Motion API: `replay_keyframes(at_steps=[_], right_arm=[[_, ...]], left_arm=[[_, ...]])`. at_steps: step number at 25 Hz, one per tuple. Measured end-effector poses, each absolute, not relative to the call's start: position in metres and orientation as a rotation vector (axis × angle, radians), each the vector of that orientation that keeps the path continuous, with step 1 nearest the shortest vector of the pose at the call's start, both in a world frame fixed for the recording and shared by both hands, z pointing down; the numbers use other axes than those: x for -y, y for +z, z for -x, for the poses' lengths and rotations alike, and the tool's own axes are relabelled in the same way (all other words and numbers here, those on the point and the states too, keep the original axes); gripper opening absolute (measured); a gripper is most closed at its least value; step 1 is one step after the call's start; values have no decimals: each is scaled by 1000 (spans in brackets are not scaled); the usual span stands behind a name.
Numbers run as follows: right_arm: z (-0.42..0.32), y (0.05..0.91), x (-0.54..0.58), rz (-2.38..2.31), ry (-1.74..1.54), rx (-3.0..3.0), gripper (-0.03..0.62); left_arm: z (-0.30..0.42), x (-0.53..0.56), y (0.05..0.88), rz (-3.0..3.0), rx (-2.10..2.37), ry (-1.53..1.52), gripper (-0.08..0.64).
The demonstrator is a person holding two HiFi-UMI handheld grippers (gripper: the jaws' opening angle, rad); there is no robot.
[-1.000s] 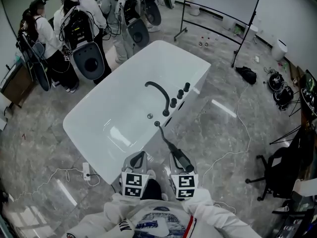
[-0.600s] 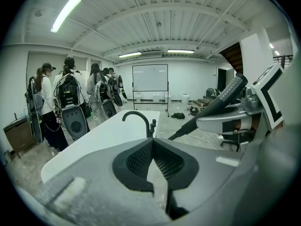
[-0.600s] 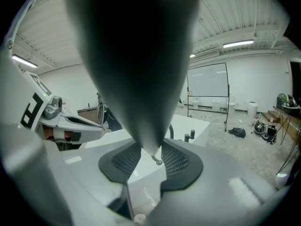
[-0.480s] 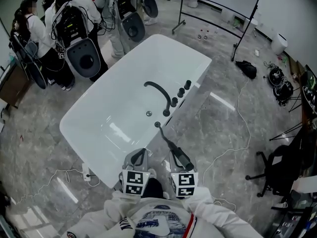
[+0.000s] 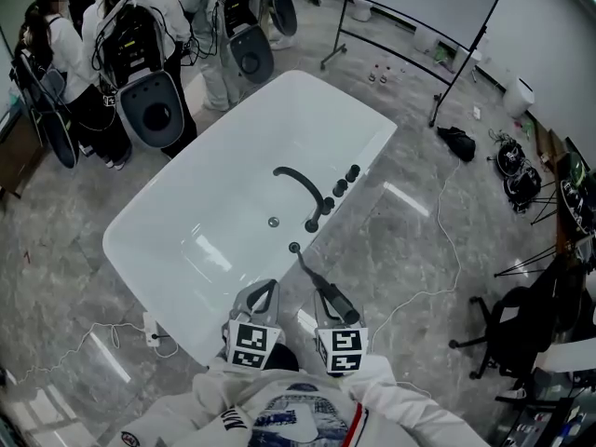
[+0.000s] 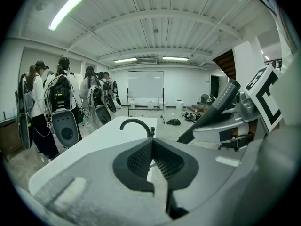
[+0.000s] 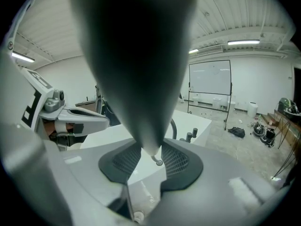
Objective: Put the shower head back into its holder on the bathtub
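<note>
The bathtub [image 5: 186, 250] is seen closer than a second ago. The right hand-held gripper [image 5: 329, 296] is pinched, partly spread, on the shower head [image 5: 340, 304], which is held just outside the tub's near rim, its hose [image 5: 307, 266] leading to the rim. The left hand-held gripper [image 5: 267, 291] is pressed together, empty.

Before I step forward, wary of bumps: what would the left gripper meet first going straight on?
Probably the bathtub, its near rim just beyond the left gripper, before the black spout; depth unclear.
</note>
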State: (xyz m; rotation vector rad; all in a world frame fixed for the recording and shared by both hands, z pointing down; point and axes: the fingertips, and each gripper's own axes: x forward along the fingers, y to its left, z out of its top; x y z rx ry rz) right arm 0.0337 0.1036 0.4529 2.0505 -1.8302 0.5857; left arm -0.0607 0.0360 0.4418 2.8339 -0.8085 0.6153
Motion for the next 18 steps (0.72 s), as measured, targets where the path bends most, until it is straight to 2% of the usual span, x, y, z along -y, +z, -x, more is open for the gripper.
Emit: replay_keyframes(at_steps=[18], right_arm=[[-36, 468, -70, -2065, 595, 1745, 137]], left_arm=[[71, -2, 468, -2799, 728, 659, 0]])
